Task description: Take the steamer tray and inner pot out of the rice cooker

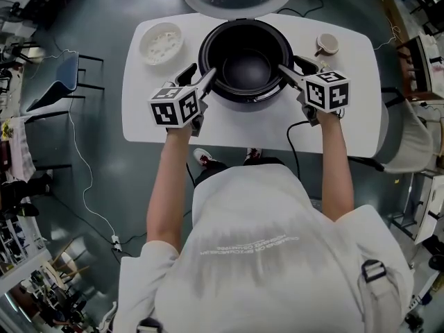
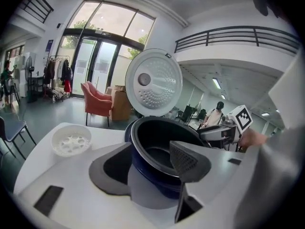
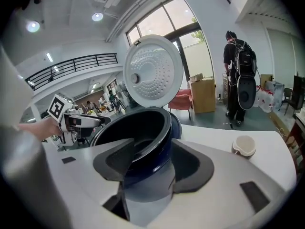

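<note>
straddling the inner pot (image 1: 246, 66) rim, left tool (image 1: 200, 76) and right tool (image 1: 292, 71) open, unclamped, white table (image 1: 236, 127), grey floor (image 1: 104, 179)

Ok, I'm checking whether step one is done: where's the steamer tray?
In the head view the steamer tray lies on the table, near its far left corner, left of the open rice cooker and apart from it.

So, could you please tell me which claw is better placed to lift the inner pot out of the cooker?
Neither alone, I'd say: the left claw and the right claw each stand open astride the rim of the inner pot, on opposite sides, so a two-handed lift looks likely.
</note>
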Demonstrator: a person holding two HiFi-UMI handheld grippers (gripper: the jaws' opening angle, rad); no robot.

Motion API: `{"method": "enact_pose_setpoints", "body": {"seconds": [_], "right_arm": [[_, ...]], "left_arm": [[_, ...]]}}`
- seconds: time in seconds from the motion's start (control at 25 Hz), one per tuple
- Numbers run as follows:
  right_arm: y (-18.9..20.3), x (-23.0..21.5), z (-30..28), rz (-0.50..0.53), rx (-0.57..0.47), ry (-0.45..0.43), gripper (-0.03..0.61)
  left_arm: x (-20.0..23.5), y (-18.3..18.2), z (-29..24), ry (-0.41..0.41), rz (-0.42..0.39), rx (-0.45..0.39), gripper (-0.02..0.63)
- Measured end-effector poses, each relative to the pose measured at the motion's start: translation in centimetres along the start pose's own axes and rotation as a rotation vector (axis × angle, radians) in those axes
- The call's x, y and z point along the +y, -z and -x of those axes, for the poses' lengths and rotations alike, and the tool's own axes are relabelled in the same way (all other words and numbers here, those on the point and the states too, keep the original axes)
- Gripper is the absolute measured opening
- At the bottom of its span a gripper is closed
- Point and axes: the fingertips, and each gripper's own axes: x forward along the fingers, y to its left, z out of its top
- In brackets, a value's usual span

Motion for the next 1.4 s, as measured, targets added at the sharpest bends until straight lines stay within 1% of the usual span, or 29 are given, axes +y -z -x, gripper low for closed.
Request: {"method": "enact_pose_setpoints", "body": {"seconds": [0.12,0.36,0.52,0.64,0.8,0.96,1.12,1.28,1.32,1.4], "right_arm": [[0.0,-0.1,-0.3,0.005,0.007,-0.006,0.252],[-0.2,-0.3,-0.8,0.018,0.020,0.007,0.246],[0.0,-0.9,-0.7,0.078,0.028,0.028,0.186],[-0.2,-1.3,-0.8,0.028,0.008,0.019,0.149],[-0.3,-1.7,-0.3,-0.044,-0.027,-0.004,0.105],[-0.2,-1.6,-0.3,-0.051,-0.024,-0.021,0.098],[-0.1,-1.6,-0.6,-0.055,-0.025,-0.027,0.095],[0.3,-1.7,-0.3,-0.052,-0.048,-0.022,0.097],[0.3,-1.7,-0.3,-0.055,-0.052,-0.022,0.097],[0.3,-1.5,-0.3,-0.054,-0.051,-0.016,0.097]], "left_arm": [[0.1,0.7,-0.9,-0.003,0.007,0.018,0.264],[0.4,1.2,-1.6,-0.050,-0.009,0.044,0.262],[0.2,1.3,-1.7,-0.070,-0.026,0.051,0.264],[0.3,1.2,-1.7,-0.078,-0.036,0.055,0.264],[-0.6,1.2,-1.8,-0.058,-0.049,0.058,0.252],[-0.8,1.5,-2.1,-0.053,-0.022,0.067,0.209],[-0.6,1.7,-2.3,-0.067,-0.007,0.053,0.204],[-0.9,1.9,-2.4,-0.065,0.000,0.044,0.204],[-0.8,1.8,-2.3,-0.057,0.018,0.033,0.204],[-0.7,1.4,-2.0,-0.034,0.082,-0.004,0.197]]}}
